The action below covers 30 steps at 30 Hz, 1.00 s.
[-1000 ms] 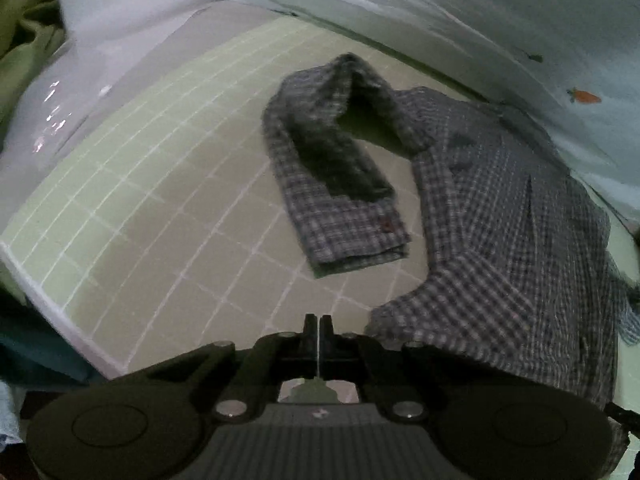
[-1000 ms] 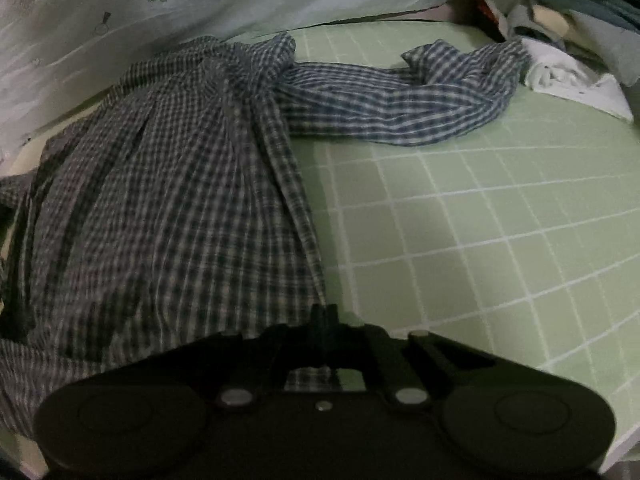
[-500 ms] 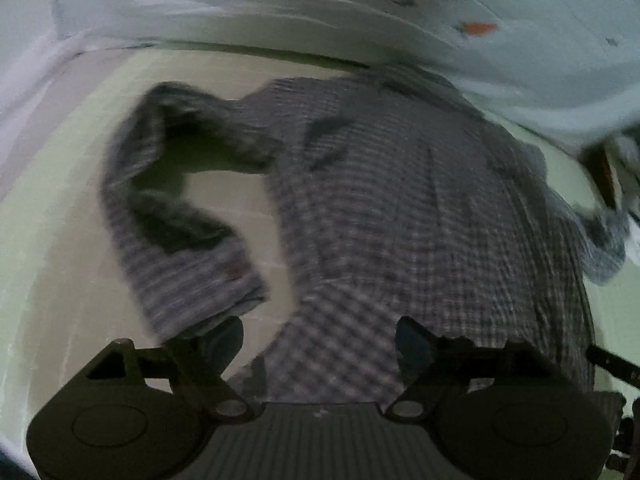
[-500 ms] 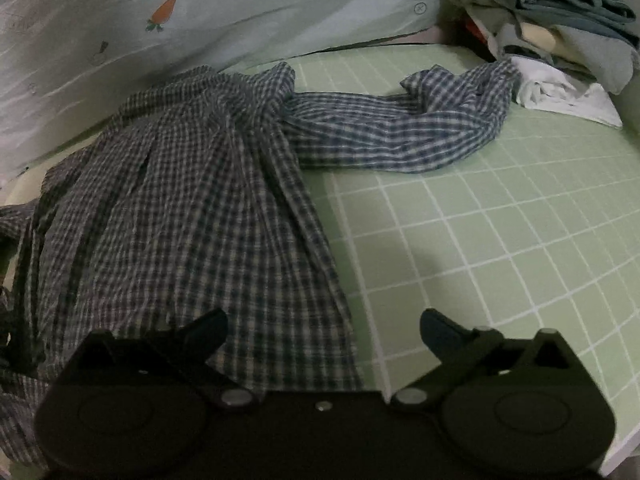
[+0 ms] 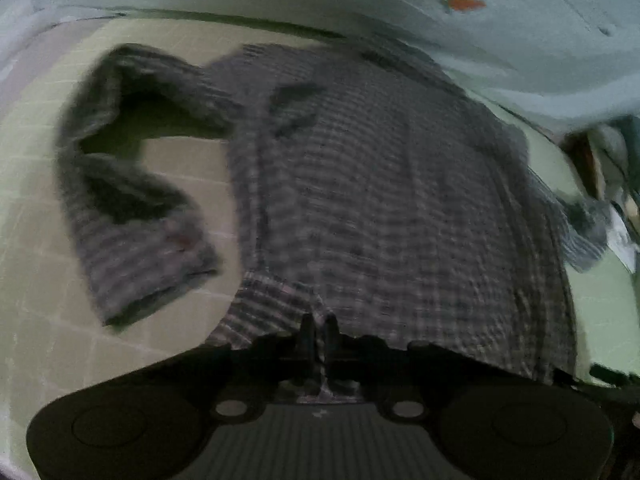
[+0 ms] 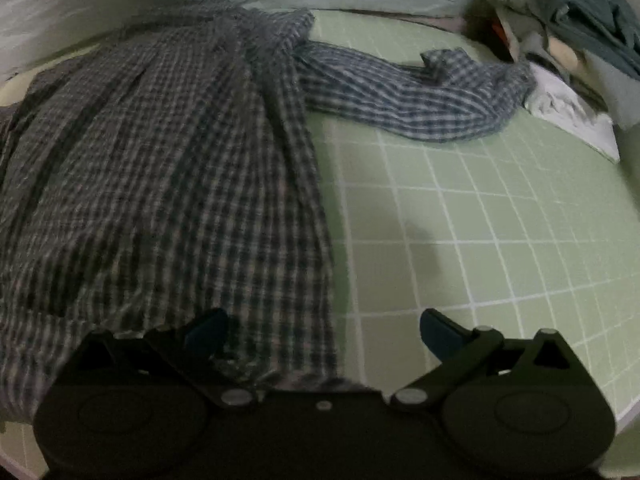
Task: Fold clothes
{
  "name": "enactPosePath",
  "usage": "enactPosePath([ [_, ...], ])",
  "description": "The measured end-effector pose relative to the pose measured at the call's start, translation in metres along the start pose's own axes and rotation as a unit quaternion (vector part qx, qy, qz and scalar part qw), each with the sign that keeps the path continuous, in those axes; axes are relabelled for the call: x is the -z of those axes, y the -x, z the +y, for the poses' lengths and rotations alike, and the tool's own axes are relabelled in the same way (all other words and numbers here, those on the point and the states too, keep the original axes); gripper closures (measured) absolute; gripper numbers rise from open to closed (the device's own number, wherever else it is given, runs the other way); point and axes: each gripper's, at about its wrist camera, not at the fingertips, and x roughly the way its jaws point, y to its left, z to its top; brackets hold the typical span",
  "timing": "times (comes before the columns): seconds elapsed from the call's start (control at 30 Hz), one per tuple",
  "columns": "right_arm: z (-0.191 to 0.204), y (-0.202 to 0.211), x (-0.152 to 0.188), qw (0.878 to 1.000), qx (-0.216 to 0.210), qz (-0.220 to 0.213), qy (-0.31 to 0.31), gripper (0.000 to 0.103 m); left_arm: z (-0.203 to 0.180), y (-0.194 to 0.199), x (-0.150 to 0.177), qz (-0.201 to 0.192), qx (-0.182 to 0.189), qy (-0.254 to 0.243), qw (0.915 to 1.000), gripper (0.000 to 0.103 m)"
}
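A dark checked shirt (image 5: pixel 360 200) lies spread on the green gridded mat (image 5: pixel 60 340). One sleeve (image 5: pixel 132 232) is bent back on the left. My left gripper (image 5: pixel 319 328) is shut on the shirt's near hem, and a fold of fabric shows between its fingers. In the right wrist view the shirt (image 6: pixel 160 180) fills the left half and its other sleeve (image 6: pixel 400 92) stretches to the right. My right gripper (image 6: pixel 324 324) is open over the hem's right corner. The cloth's edge lies between the blue pads (image 6: pixel 436 328), which do not press on it.
A pile of other clothes (image 6: pixel 560 20) and a white garment (image 6: pixel 568 116) sit at the far right of the mat (image 6: pixel 480 220). A pale sheet with a carrot print (image 5: pixel 480 0) rises behind the shirt. The mat's near right edge drops off.
My left gripper slid from the bare mat onto the shirt's hem, opened, then shut on the fabric. My right gripper went from shut to wide open at the hem's right corner.
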Motion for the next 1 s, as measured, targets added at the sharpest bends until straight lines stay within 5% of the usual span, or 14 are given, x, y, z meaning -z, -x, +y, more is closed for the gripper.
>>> enactPosePath([
  [0.17,-0.004,0.000,0.004,1.000,-0.008,-0.001,-0.015,0.000,0.046,0.038,0.015,-0.049,-0.076,0.071,0.9933,0.099],
  [0.27,-0.005,-0.002,0.006,1.000,-0.011,-0.003,-0.028,0.000,0.087,0.060,0.031,-0.067,-0.154,0.123,0.9781,0.099],
  [0.4,-0.004,-0.002,0.008,0.999,-0.012,-0.002,-0.043,0.000,0.136,0.074,0.049,-0.072,-0.179,0.231,0.9538,0.096],
  [0.47,-0.003,-0.002,0.007,0.999,-0.010,0.000,-0.046,0.000,0.142,0.076,0.051,-0.065,-0.203,0.240,0.9471,0.089],
  [0.57,-0.001,-0.003,0.005,0.999,-0.006,0.005,-0.044,0.000,0.138,0.079,0.049,-0.066,-0.210,0.233,0.9473,0.082],
  [0.73,0.004,-0.002,-0.001,0.999,0.005,0.005,-0.036,0.001,0.127,0.068,0.034,-0.066,-0.179,0.182,0.9646,0.060],
  [0.9,0.001,-0.003,-0.008,0.998,-0.022,-0.003,-0.065,0.027,0.113,0.047,0.021,-0.049,-0.165,0.154,0.9731,0.058],
  [0.93,0.001,-0.002,-0.009,0.997,-0.022,-0.007,-0.067,0.044,0.110,0.045,0.019,-0.047,-0.162,0.151,0.9741,0.057],
  [0.97,0.002,0.001,-0.011,0.998,-0.023,-0.010,-0.061,0.075,0.108,0.043,0.018,-0.046,-0.160,0.144,0.9756,0.057],
  [1.0,0.003,0.003,-0.013,0.998,-0.023,-0.012,-0.053,0.093,0.105,0.041,0.017,-0.044,-0.158,0.134,0.9772,0.057],
])
